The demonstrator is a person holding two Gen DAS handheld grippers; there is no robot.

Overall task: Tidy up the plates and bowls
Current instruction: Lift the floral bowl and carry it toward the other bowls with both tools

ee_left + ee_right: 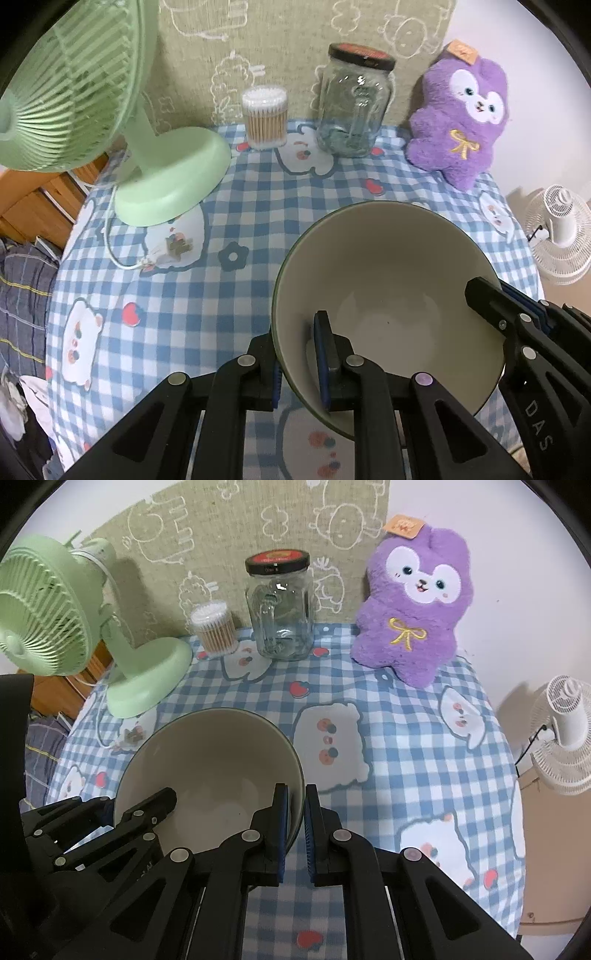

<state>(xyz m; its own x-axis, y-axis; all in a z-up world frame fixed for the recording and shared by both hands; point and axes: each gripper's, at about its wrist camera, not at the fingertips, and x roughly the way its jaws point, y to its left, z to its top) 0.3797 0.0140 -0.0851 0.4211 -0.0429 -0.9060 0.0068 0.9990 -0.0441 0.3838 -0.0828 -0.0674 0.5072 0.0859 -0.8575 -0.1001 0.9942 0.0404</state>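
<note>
A cream bowl (388, 280) with a dark green outside is held tilted above the checked tablecloth. My left gripper (299, 354) is shut on its left rim, one finger inside and one outside. My right gripper (294, 812) is shut on the opposite rim of the same bowl (214, 760). In the left wrist view the right gripper's fingers (491, 306) reach in from the right. In the right wrist view the left gripper's fingers (147, 812) show at the lower left. The bowl is empty. No plates are in view.
On the blue checked tablecloth (221, 206) stand a green desk fan (162, 173) at the left, a cotton swab tub (265, 118), a glass jar (351, 107) and a purple plush toy (461, 114) at the back. A white fan (569, 731) stands beyond the table's right edge.
</note>
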